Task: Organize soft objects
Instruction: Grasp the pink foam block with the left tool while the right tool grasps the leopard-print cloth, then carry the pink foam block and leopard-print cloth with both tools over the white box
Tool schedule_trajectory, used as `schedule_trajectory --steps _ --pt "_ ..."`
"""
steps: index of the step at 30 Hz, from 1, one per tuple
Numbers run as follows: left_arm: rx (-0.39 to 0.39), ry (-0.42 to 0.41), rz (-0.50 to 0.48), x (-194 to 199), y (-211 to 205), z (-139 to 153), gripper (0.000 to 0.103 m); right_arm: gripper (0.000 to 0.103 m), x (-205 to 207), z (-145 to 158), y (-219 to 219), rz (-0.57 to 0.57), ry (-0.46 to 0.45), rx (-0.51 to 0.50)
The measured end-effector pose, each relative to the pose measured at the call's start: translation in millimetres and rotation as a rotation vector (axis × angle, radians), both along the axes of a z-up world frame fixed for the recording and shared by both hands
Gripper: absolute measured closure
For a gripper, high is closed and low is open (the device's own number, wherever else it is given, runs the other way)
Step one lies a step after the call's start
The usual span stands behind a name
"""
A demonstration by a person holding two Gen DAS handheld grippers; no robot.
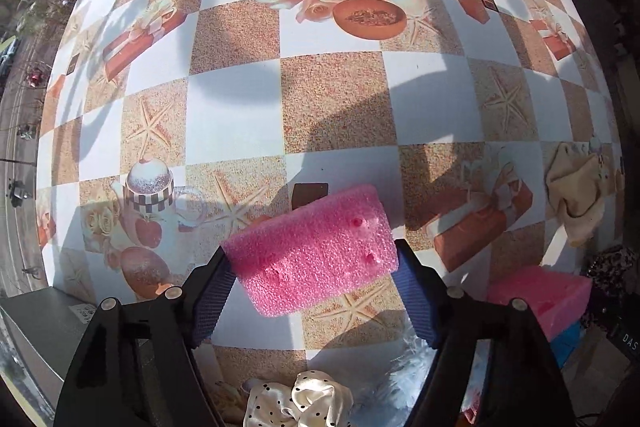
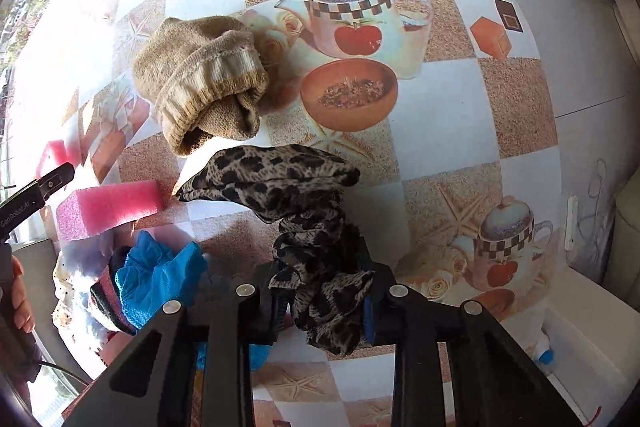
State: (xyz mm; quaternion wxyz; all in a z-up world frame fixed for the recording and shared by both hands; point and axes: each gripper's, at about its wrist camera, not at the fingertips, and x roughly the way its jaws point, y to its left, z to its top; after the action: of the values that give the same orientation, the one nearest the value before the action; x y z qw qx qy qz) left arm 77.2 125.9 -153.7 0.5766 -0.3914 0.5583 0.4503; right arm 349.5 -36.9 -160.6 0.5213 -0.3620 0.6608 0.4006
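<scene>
I'm clamping the pink sponge crosswise in my left gripper; my right gripper is pinching the leopard scarf, trailing forward.

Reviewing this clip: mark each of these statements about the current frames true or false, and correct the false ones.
1. The left gripper holds a pink foam sponge block between its jaws. True.
2. The right gripper is open. False: it is shut on a leopard-print fabric scarf.
3. A tan knitted sock lies on the checkered printed tablecloth. True.
4. The second pink foam block sits on top of the tan sock. False: it lies apart, on the cloth.
5. The crumpled blue glove is gripped by the right gripper. False: it rests on a pile beside it.
</scene>
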Motion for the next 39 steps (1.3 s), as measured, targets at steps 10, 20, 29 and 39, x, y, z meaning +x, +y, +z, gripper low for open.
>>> schedule_trajectory --steps 10,20,29,39 --pt "0.125 -0.026 -0.065 -6.9 -31.8 57.5 0.024 0.073 7.6 62.5 -13.5 -0.021 0.041 0.102" --pt "0.146 -0.083 -0.084 -35.3 -96.1 93.5 0.024 0.073 -41.3 107.2 -11.8 -0.021 0.056 0.181" --pt "0.176 -0.109 -0.164 -55.9 -152.8 126.4 0.024 0.073 -86.1 146.6 -22.1 -0.002 0.073 0.254" --pt "0.229 -0.119 -0.185 -84.4 -194.0 157.0 0.024 0.073 -151.0 178.5 -47.5 0.071 0.114 0.3"
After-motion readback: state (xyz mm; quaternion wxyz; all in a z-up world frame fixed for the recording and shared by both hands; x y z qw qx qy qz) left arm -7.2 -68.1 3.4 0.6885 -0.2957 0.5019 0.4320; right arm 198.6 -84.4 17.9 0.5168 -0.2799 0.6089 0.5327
